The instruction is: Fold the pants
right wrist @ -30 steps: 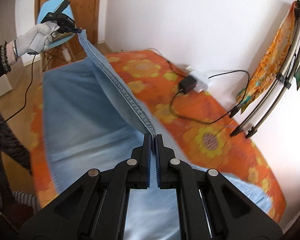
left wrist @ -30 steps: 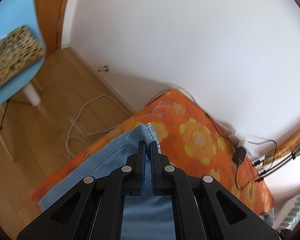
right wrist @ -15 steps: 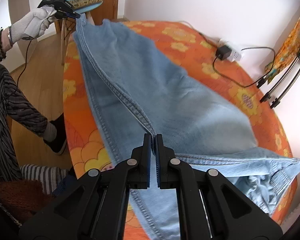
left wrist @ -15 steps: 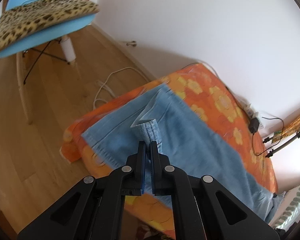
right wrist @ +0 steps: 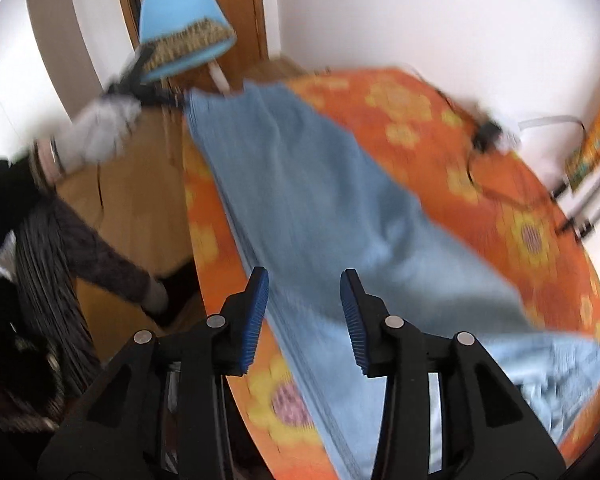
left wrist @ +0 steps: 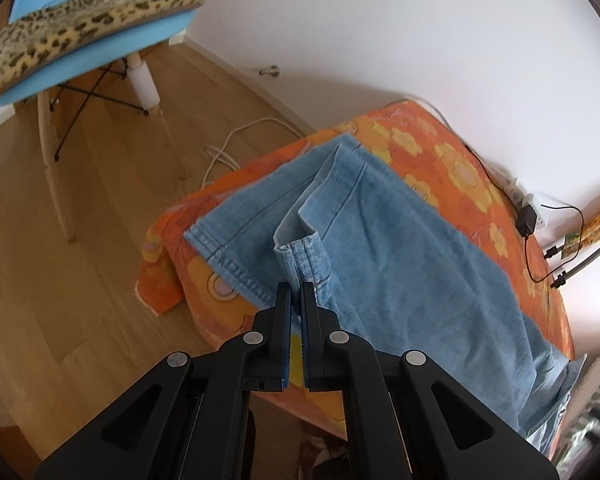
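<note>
Light blue jeans (left wrist: 400,256) lie lengthwise on an orange flowered bed (left wrist: 452,160), one leg folded over the other. My left gripper (left wrist: 296,292) is shut on the hem of the upper leg, held just above the bed's near corner. In the right wrist view, which is blurred, the jeans (right wrist: 312,200) stretch from the waist at the lower right to the hems at the far end. My right gripper (right wrist: 304,280) is open and empty above the jeans' near seam. The left gripper (right wrist: 152,92) shows there in a gloved hand.
A blue chair (left wrist: 100,40) with a leopard cushion stands on the wooden floor left of the bed. White cables (left wrist: 228,148) lie on the floor. A black charger (left wrist: 525,222) with its cord lies on the bed by the wall. A person's legs (right wrist: 100,264) stand beside the bed.
My right gripper has opened and let go of the jeans' seam, and the cloth has dropped onto the bed. My left gripper still holds the hem and has moved little.
</note>
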